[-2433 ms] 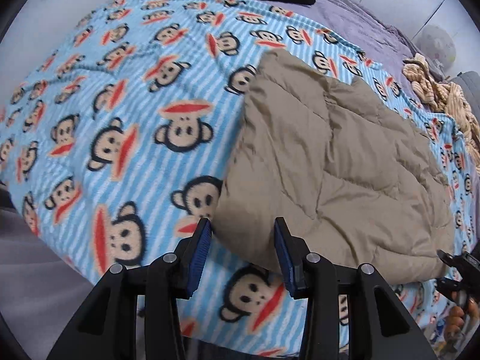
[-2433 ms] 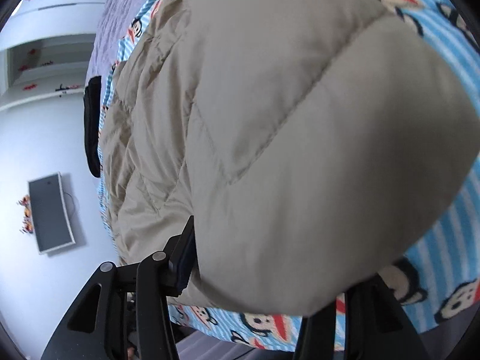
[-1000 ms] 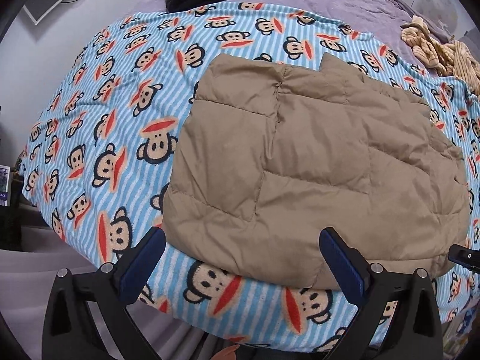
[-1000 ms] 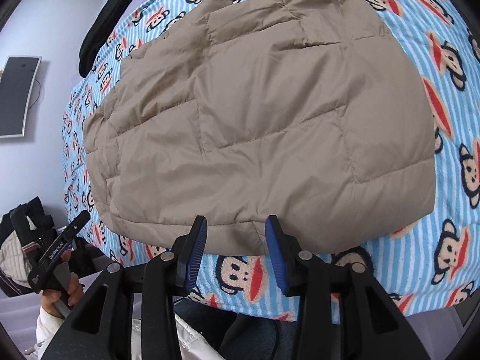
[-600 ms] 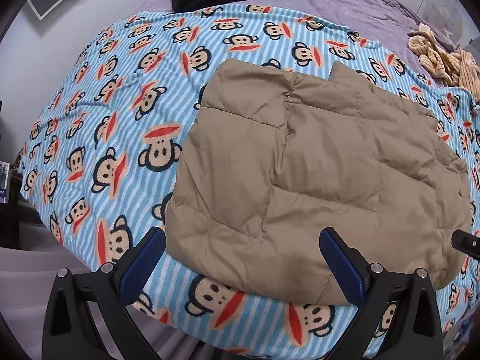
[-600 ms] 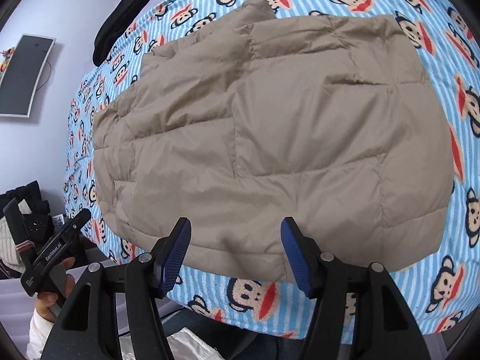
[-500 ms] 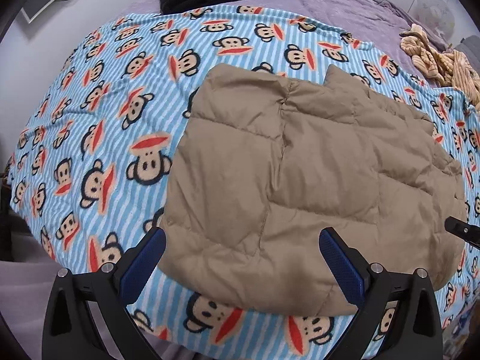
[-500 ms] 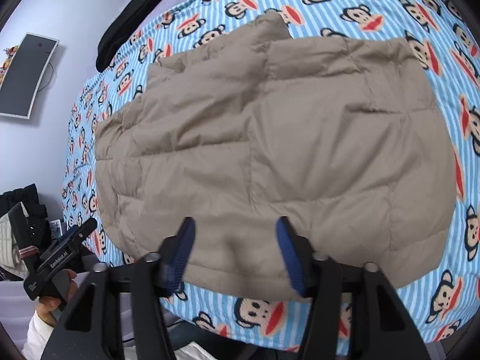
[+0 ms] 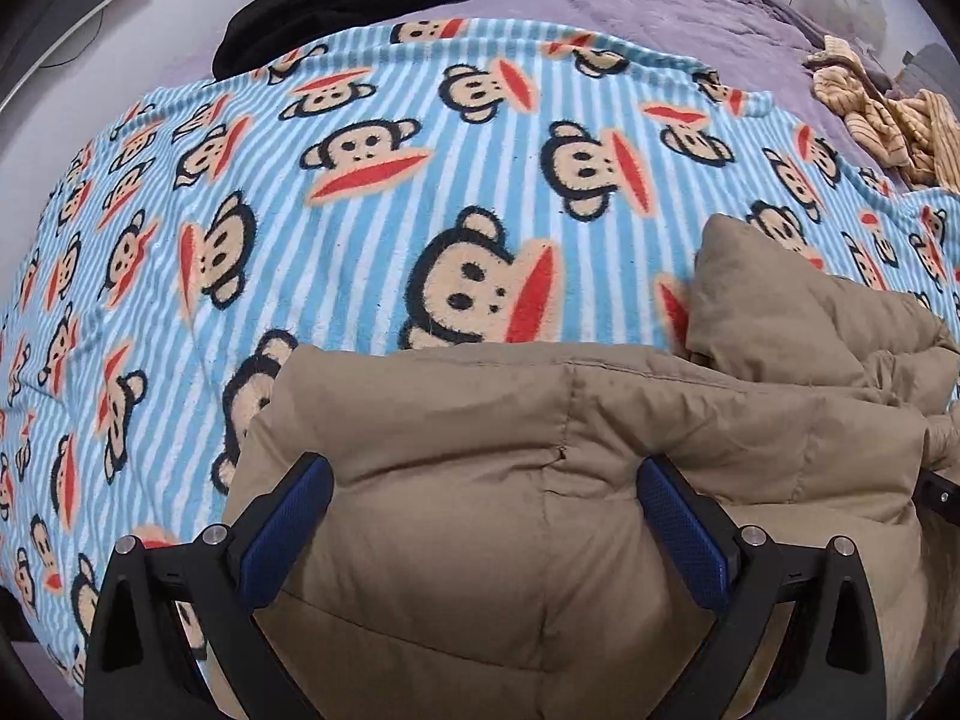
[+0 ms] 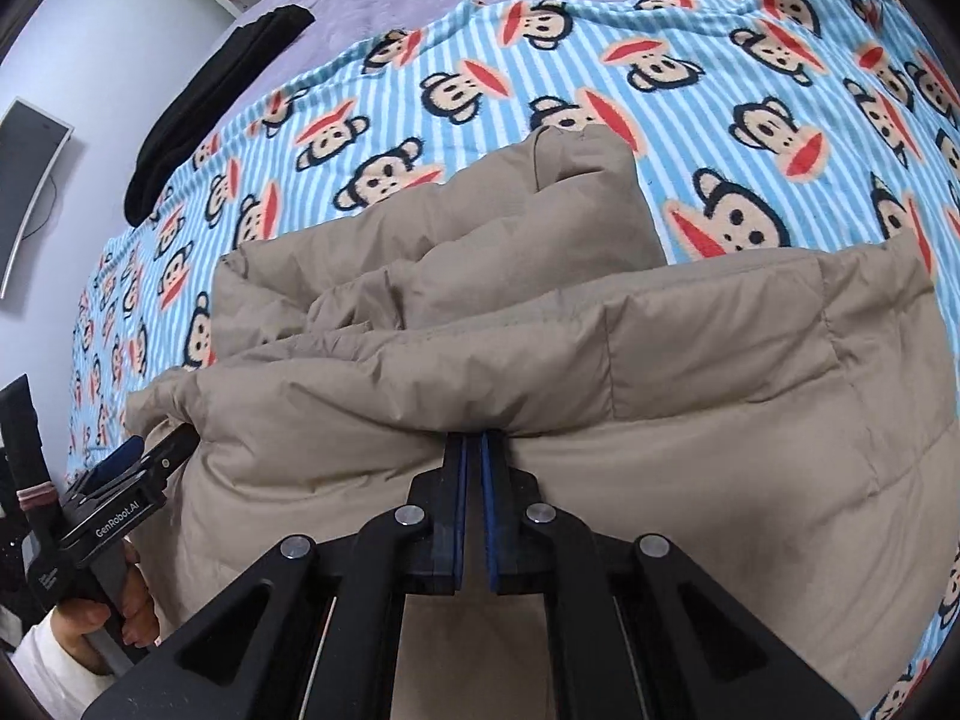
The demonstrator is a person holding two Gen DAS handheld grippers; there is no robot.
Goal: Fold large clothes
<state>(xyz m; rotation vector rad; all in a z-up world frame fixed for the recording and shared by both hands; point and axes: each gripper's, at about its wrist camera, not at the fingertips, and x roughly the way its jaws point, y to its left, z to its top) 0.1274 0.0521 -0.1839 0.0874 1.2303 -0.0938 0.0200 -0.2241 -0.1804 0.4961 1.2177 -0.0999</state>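
The blanket (image 9: 372, 192) with monkey faces covers the bed, and my tan coat (image 9: 540, 528) lies on it, at the near edge. I am in the middle of a fold, and the near part of the coat is bunched up. My right tongs (image 10: 473, 450) are pinched together on a ridge of the coat. My left tongs (image 9: 480, 516) are wide apart, with puffy coat between the pads, not squeezed yet. Next I think the left must pinch too. Then both can lift the edge over. I see no boxes or baskets here.
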